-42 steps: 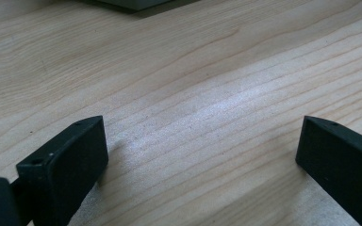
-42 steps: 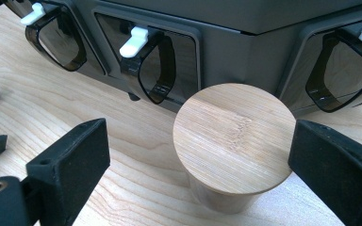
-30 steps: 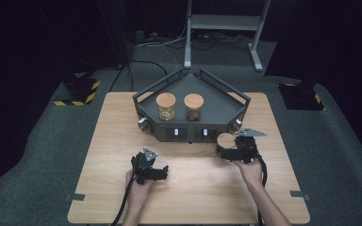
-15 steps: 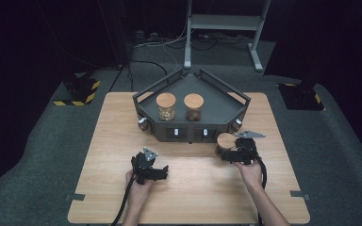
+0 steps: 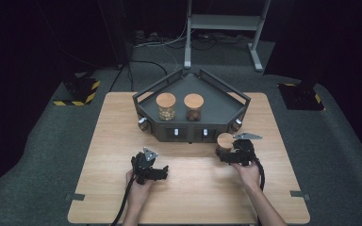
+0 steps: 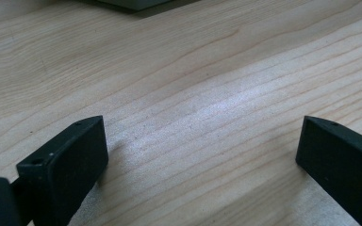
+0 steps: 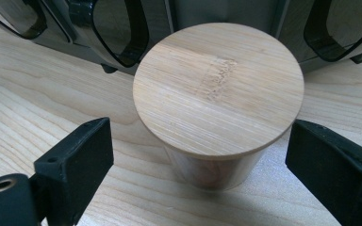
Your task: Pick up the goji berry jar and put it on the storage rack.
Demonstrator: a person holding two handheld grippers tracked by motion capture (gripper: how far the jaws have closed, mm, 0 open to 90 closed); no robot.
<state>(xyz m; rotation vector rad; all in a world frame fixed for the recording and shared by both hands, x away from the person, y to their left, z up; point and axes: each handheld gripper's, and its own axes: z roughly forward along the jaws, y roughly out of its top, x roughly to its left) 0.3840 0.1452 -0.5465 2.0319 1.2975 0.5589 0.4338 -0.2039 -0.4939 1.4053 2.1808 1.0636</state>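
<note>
A small glass jar with a round wooden lid stands on the wooden table just in front of the dark tray. My right gripper sits low behind the jar. Its jaws have just been closing, and they stand on either side of the jar with gaps showing, so nothing is gripped. My left gripper rests open on the bare table at front left, nothing between its jaws. Two more wooden-lidded jars stand inside the tray.
The tray has raised walls and small knobs along its front face. Cables trail from both grippers toward the table's near edge. Beyond the table are a metal stand and yellow-black floor blocks.
The right gripper has shifted slightly beside the jar. The left gripper and the jars have stayed where they were.
</note>
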